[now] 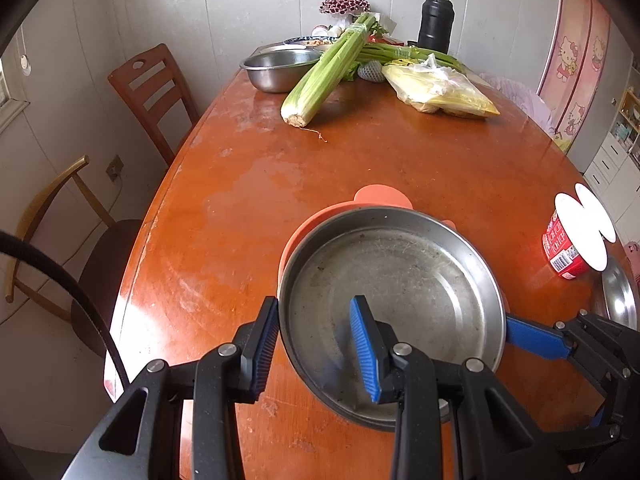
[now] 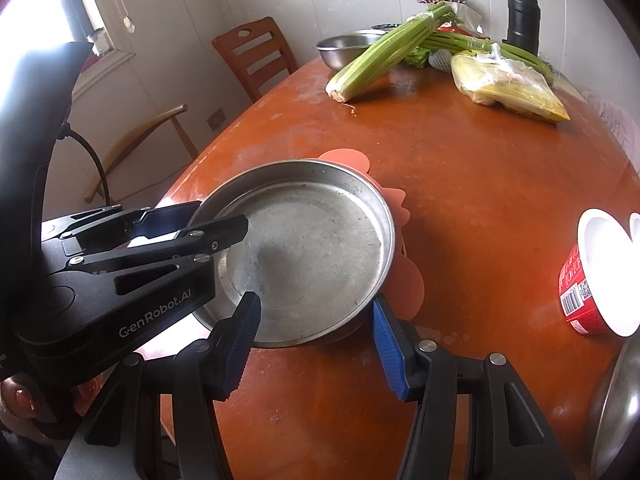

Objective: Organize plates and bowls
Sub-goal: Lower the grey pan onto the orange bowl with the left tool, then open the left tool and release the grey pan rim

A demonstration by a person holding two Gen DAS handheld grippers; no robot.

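A shallow steel plate (image 1: 400,284) rests on an orange plastic plate (image 1: 384,196) on the brown table; both also show in the right wrist view, the steel plate (image 2: 312,240) over the orange plate (image 2: 404,284). My left gripper (image 1: 316,344) is open and straddles the steel plate's near-left rim, one finger outside, one inside. My right gripper (image 2: 316,340) is open and straddles the plate's near-right rim; it also shows in the left wrist view (image 1: 536,336). A second steel plate (image 1: 620,300) lies at the right edge.
A red instant-noodle cup (image 1: 572,240) stands on the right. At the far end are a steel bowl (image 1: 280,68), celery (image 1: 328,72), a yellow bag (image 1: 436,88) and a black flask (image 1: 436,20). Two chairs (image 1: 152,92) stand left of the table (image 1: 280,184).
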